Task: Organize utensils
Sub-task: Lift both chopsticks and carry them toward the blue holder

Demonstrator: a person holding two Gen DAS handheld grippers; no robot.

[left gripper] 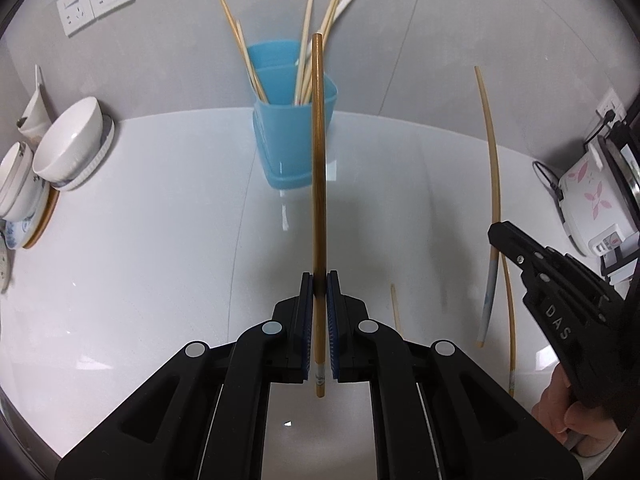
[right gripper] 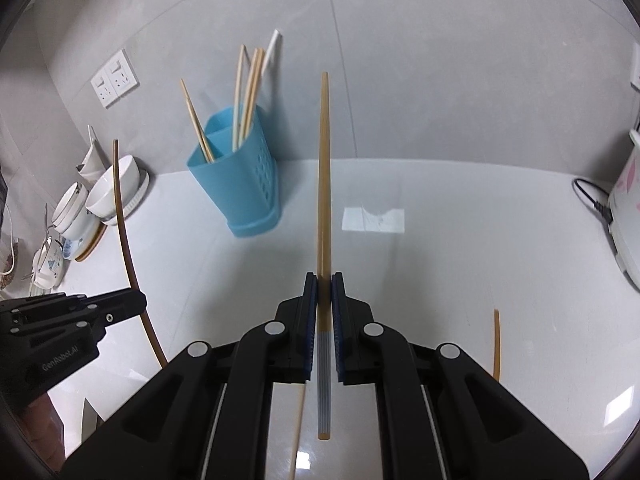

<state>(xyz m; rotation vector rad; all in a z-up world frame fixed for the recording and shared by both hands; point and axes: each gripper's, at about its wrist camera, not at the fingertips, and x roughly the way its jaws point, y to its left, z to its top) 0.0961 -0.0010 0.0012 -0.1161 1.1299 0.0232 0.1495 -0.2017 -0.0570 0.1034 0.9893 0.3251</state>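
Note:
My left gripper (left gripper: 319, 280) is shut on a dark brown chopstick (left gripper: 318, 160), which stands up in front of the blue utensil holder (left gripper: 294, 148). The holder stands against the wall with several pale chopsticks in it. My right gripper (right gripper: 324, 278) is shut on a tan chopstick (right gripper: 324, 168) with a grey ribbed end, to the right of the holder (right gripper: 240, 184). Each gripper shows in the other's view: the right one (left gripper: 496, 236) at the right edge, the left one (right gripper: 138, 300) at the lower left. Both are lifted off the white counter (left gripper: 160, 260).
Loose chopsticks lie on the counter (right gripper: 497, 344) (right gripper: 298, 428) (left gripper: 395, 308). Stacked white bowls and plates (left gripper: 68, 140) sit at the left by the wall. A flowered rice cooker (left gripper: 588, 200) with its cord stands at the right. Wall sockets (left gripper: 94, 0) are up left.

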